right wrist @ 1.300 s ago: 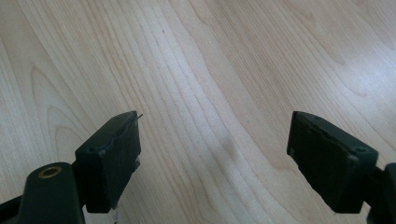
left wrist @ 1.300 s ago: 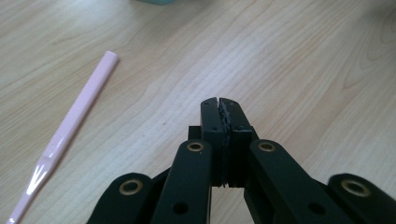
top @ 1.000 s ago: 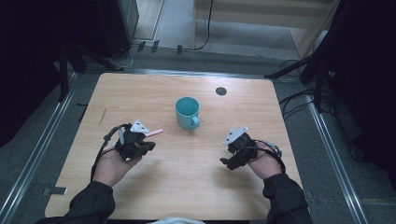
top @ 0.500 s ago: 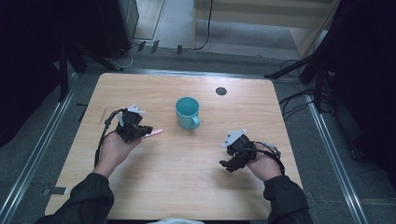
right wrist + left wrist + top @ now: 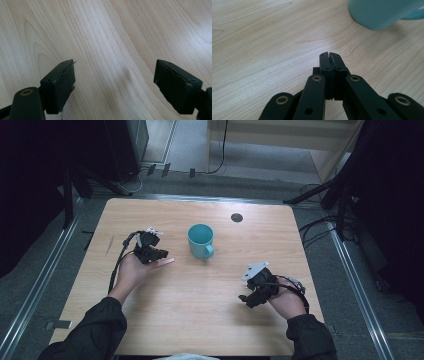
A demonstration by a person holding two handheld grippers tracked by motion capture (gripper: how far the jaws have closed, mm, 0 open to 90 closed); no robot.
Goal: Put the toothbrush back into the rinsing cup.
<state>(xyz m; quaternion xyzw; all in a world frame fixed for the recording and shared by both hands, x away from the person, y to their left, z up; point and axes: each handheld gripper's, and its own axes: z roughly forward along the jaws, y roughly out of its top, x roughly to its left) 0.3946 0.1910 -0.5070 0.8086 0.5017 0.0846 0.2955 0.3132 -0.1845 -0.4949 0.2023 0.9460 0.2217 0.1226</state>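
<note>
The teal mug [image 5: 201, 240] stands upright on the wooden table [image 5: 200, 320], handle turned toward the person. Just to the mug's left as the person sees it, the left gripper [image 5: 161, 253] hangs low over the wood with its jaws pressed together on nothing, its tip aimed at the mug but not touching it. The right gripper [image 5: 243, 298] sits well apart from the mug, nearer the person and to its right, jaws spread wide over bare table.

Pale wood table in a dim, grey-floored room

The light-grained table [image 5: 200, 320] has a small dark round hole [image 5: 237, 217] near its far edge. Grey carpet floor [image 5: 45, 270] surrounds it, with metal rails [image 5: 37, 290] on both sides, black cables [image 5: 320, 227] trailing, and a lit wooden floor [image 5: 260, 150] beyond.
</note>
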